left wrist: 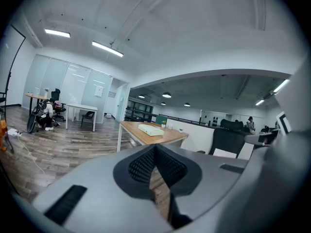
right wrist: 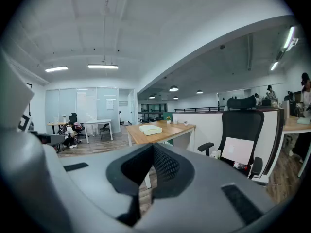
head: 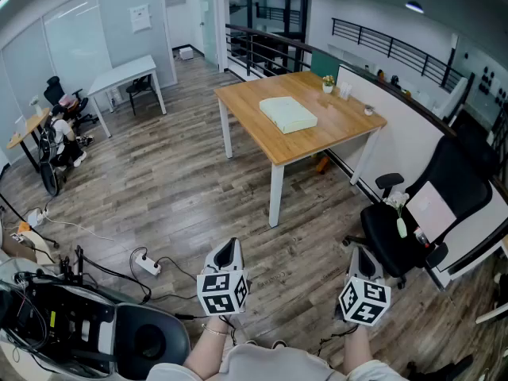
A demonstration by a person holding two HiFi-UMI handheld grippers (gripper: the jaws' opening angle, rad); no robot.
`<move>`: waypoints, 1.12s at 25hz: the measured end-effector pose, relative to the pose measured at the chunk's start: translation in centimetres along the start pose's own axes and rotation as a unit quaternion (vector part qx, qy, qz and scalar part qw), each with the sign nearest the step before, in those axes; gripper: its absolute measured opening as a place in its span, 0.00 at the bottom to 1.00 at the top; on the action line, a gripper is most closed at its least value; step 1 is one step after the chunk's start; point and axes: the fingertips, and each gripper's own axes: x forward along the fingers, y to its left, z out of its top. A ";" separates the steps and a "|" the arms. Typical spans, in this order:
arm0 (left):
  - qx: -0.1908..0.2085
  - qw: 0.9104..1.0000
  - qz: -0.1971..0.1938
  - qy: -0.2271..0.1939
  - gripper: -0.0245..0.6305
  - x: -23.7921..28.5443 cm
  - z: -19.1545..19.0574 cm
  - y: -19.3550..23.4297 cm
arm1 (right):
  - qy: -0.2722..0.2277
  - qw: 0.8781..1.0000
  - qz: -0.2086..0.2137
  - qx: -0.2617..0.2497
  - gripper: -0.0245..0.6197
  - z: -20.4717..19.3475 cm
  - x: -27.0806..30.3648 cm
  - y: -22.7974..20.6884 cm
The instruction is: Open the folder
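Note:
A pale green folder (head: 287, 114) lies shut and flat on the wooden table (head: 341, 121), well ahead of me across the floor. It also shows far off in the left gripper view (left wrist: 150, 129) and the right gripper view (right wrist: 150, 129). My left gripper (head: 228, 250) hangs over the wooden floor near the bottom of the head view, its jaws shut with nothing in them (left wrist: 155, 147). My right gripper (head: 361, 258) is beside it to the right, also shut and empty (right wrist: 153, 147). Both point roughly level toward the table and are far from the folder.
A small potted plant (head: 328, 83) and a cup stand at the table's far end. A black office chair (head: 413, 221) stands right of me by a white partition (head: 401, 137). A power strip (head: 148, 265) with cables lies on the floor at left, near black equipment (head: 71, 324). A person (head: 63, 137) sits far left.

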 end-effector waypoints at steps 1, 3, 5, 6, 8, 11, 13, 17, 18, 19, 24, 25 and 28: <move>0.001 1.000 -0.001 0.001 0.04 0.0 0.1 0.0 | 0.000 1.000 0.000 -0.001 0.04 0.1 0.0 0.0; 0.002 1.000 -0.001 0.002 0.04 -0.1 0.2 0.0 | 0.000 1.000 0.000 -0.004 0.04 0.4 -0.1 0.1; 0.002 1.000 -0.001 0.003 0.04 -0.3 0.3 0.1 | -0.003 1.000 0.001 -0.009 0.04 0.7 -0.4 0.3; 0.001 1.000 0.000 0.003 0.04 -0.4 0.3 0.1 | -0.005 1.000 0.002 -0.012 0.04 0.8 -0.6 0.4; 0.002 1.000 0.001 0.001 0.04 -0.7 0.2 0.0 | -0.008 1.000 0.005 -0.012 0.04 1.0 -0.9 0.5; 0.004 1.000 0.003 -0.002 0.04 -1.1 0.1 -0.1 | -0.019 1.000 0.011 0.005 0.04 0.9 -1.2 0.2; 0.006 1.000 0.008 -0.005 0.04 -1.2 0.2 0.1 | -0.022 1.000 0.009 0.012 0.04 0.9 -1.3 0.0; -0.005 1.000 0.009 -0.012 0.04 -1.6 0.7 0.5 | -0.020 1.000 -0.001 0.015 0.04 0.9 -1.6 -0.4; -0.007 1.000 0.007 -0.012 0.08 -1.6 0.7 0.5 | -0.019 1.000 -0.003 0.016 0.04 0.9 -1.7 -0.5; -0.007 1.000 0.006 -0.011 0.10 -1.5 0.7 0.4 | -0.018 1.000 -0.004 0.017 0.04 0.8 -1.7 -0.7; 0.001 1.000 -0.003 -0.010 0.18 -1.2 0.6 0.4 | -0.018 1.000 -0.009 0.022 0.04 0.5 -1.6 -0.7; 0.002 1.000 -0.005 -0.010 0.21 -1.2 0.7 0.4 | -0.018 1.000 -0.009 0.022 0.04 0.4 -1.7 -0.6; 0.009 1.000 -0.013 -0.009 0.26 -1.1 0.7 0.5 | -0.017 1.000 -0.011 0.024 0.04 0.2 -1.8 -0.3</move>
